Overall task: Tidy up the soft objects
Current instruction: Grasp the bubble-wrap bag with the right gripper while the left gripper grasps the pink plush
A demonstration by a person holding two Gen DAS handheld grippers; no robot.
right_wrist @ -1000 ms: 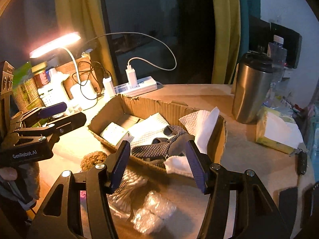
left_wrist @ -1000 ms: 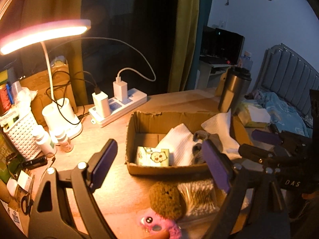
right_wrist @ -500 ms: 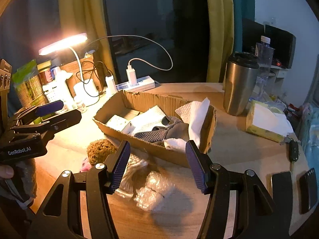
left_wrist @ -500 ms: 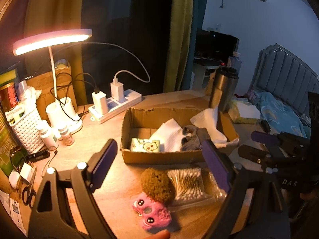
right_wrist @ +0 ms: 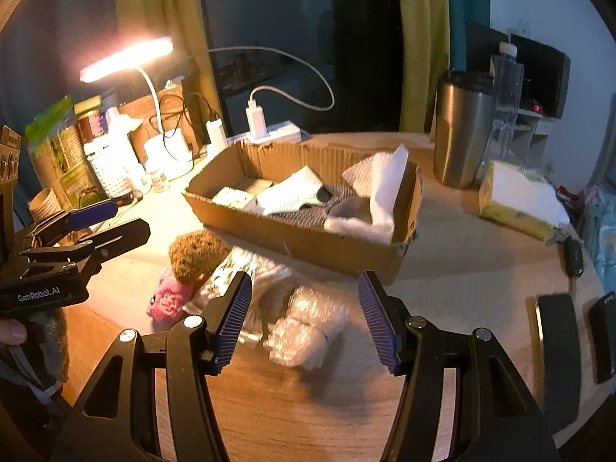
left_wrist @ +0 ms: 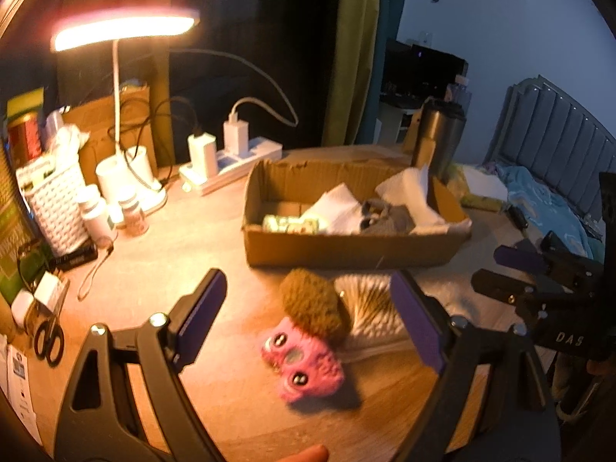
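A cardboard box (left_wrist: 346,254) holds white cloths, a grey sock and a small printed pack. On the table in front of it lie a brown fuzzy ball (left_wrist: 312,304), a pink plush toy (left_wrist: 304,362) with googly eyes, a bag of cotton swabs (left_wrist: 365,300) and a bubble-wrap bundle (right_wrist: 304,327). My left gripper (left_wrist: 307,281) hangs open above the brown ball and the plush, holding nothing. My right gripper (right_wrist: 304,283) stands open just over the bubble-wrap bundle, with nothing between its pads. In the right wrist view, the box (right_wrist: 308,242) sits beyond the fingers.
A lit desk lamp (left_wrist: 123,30), a power strip (left_wrist: 235,161) with chargers, a white basket (left_wrist: 57,200) and small bottles crowd the left. Scissors (left_wrist: 48,340) lie near the left edge. A steel tumbler (right_wrist: 462,127), a tissue pack (right_wrist: 516,200), a car key (right_wrist: 573,256) and two phones (right_wrist: 558,350) are at the right.
Both grippers have drawn back from the box and sunk a little. The plush toy, the brown ball and the bubble wrap now sit further up between the fingers. Jaw openings look unchanged.
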